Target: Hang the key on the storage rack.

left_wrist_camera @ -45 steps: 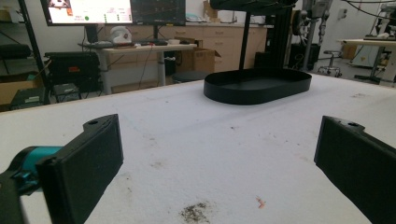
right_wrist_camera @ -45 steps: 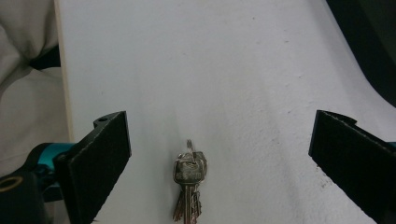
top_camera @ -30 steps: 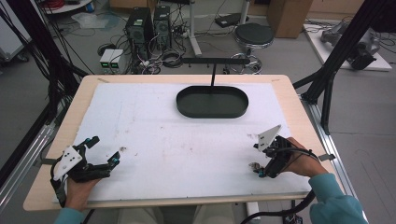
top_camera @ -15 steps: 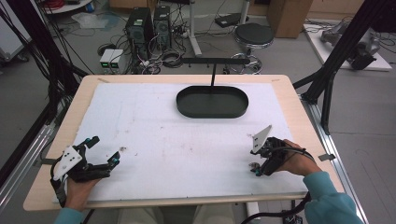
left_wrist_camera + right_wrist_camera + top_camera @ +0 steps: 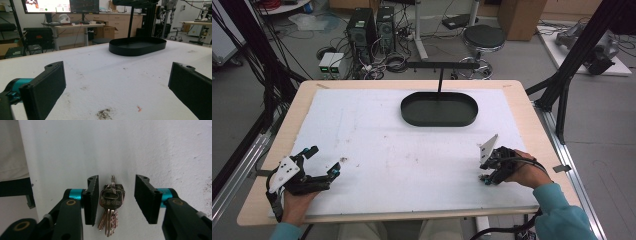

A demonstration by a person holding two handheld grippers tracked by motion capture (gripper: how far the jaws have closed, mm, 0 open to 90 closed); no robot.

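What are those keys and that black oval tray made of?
The keys look like metal: shiny, silvery to brassy, with stamped heads on a wire ring. The tray is matte black with a thin upright rim, probably plastic or painted metal; its look leaves that open.

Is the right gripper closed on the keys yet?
No, open. The right gripper straddles the keys; a gap shows beside the far jaw.

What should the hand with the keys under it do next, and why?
Probably close the right gripper on the bunch of keys. In the right gripper view its jaws stand open on either side of the keys, one close beside them, the other a little apart. The keys lie on the white mat, not yet held.
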